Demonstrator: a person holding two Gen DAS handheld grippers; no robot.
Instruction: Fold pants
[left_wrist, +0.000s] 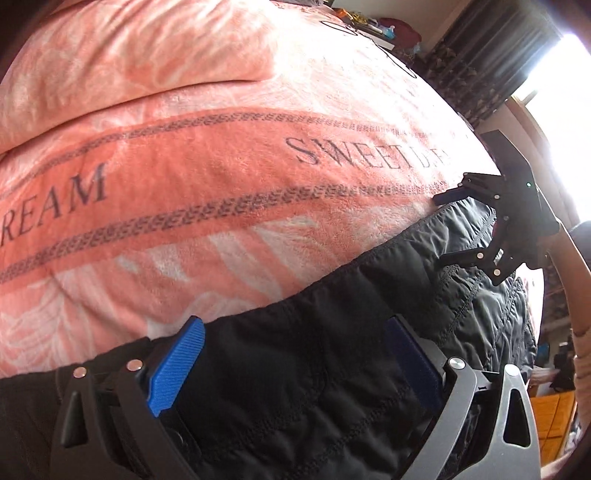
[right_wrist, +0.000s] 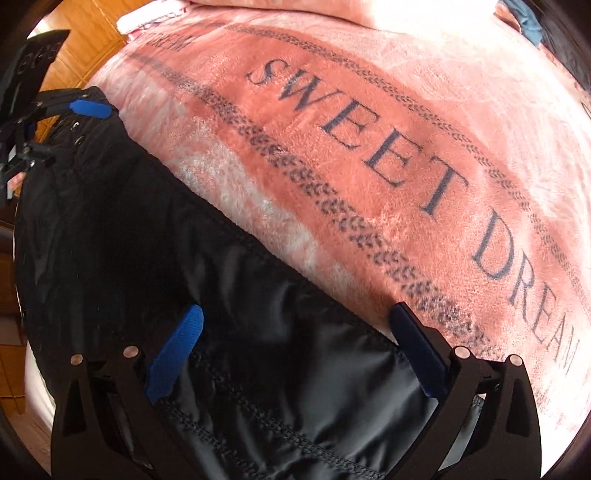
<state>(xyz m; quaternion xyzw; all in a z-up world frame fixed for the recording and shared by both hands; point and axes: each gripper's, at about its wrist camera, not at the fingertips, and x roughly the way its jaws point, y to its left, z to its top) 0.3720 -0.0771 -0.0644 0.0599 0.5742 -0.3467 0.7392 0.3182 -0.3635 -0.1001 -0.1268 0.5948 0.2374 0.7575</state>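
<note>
Black quilted pants (left_wrist: 332, 350) lie along the near edge of a pink blanket (left_wrist: 221, 155) on a bed. My left gripper (left_wrist: 295, 339) is open, its blue pads spread over the pants fabric. My right gripper (left_wrist: 448, 227) shows at the right in the left wrist view, open over the far end of the pants. In the right wrist view the right gripper (right_wrist: 295, 332) is open above the shiny black pants (right_wrist: 147, 240), and the left gripper (right_wrist: 74, 133) is at the top left by the snap buttons at the waist.
The blanket (right_wrist: 406, 129) reads "SWEET DREAM" and stretches away beyond the pants. A folded pink cover (left_wrist: 129, 48) lies at the back. Dark curtains (left_wrist: 480, 55) and a bright window are at the right. Wooden floor (right_wrist: 85, 48) lies beside the bed.
</note>
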